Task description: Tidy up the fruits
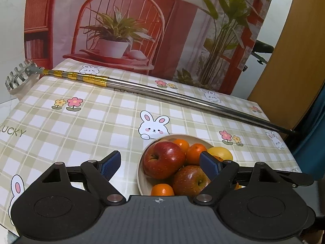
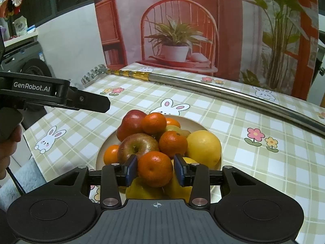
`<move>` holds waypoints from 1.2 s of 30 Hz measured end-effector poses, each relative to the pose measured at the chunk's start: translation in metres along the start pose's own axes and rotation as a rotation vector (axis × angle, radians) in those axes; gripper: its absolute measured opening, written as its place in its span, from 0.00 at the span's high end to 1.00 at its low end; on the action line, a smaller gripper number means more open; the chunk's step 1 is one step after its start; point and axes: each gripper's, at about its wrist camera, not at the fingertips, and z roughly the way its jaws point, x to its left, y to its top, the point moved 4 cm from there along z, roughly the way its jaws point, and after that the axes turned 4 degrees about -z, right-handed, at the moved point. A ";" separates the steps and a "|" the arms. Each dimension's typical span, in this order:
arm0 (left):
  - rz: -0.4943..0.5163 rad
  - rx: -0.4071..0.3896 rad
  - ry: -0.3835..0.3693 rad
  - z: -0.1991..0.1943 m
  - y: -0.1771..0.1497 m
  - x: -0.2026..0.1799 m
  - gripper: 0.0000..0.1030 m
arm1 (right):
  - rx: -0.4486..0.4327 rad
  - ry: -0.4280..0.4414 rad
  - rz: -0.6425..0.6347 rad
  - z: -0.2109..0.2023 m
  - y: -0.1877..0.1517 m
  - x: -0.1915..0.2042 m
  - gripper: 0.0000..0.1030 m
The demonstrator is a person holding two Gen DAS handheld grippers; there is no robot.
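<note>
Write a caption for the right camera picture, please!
Right gripper holds a tangerine over a plate piled with apples, tangerines and lemons.

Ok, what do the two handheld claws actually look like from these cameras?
Both match: the right claw and left claw each have a matte black plastic body with two round domed discs, black linkage arms on silver pivot pins, and dark blue ribbed fingertips. A small crosshair mark sits on the ribbed centre plate. From the side, the left one carries white "GenRobot.AI" lettering. No sleeve is visible.

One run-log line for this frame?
left tongs: open, empty | right tongs: shut on tangerine | plate: piled with fruit
</note>
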 end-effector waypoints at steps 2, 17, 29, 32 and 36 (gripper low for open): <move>0.004 0.003 0.002 0.001 0.000 -0.001 0.16 | 0.000 0.003 0.004 0.000 0.000 0.000 0.64; 0.054 -0.036 0.024 -0.009 0.007 -0.003 0.16 | -0.037 -0.049 0.011 -0.011 0.006 -0.007 0.35; 0.191 -0.157 0.051 -0.050 0.034 -0.018 0.05 | -0.176 -0.173 0.083 -0.062 0.037 -0.041 0.00; 0.194 -0.185 0.058 -0.058 0.041 -0.021 0.05 | -0.215 -0.215 0.116 -0.077 0.047 -0.050 0.00; 0.192 -0.224 0.057 -0.071 0.052 -0.024 0.04 | -0.251 -0.206 0.165 -0.097 0.058 -0.061 0.00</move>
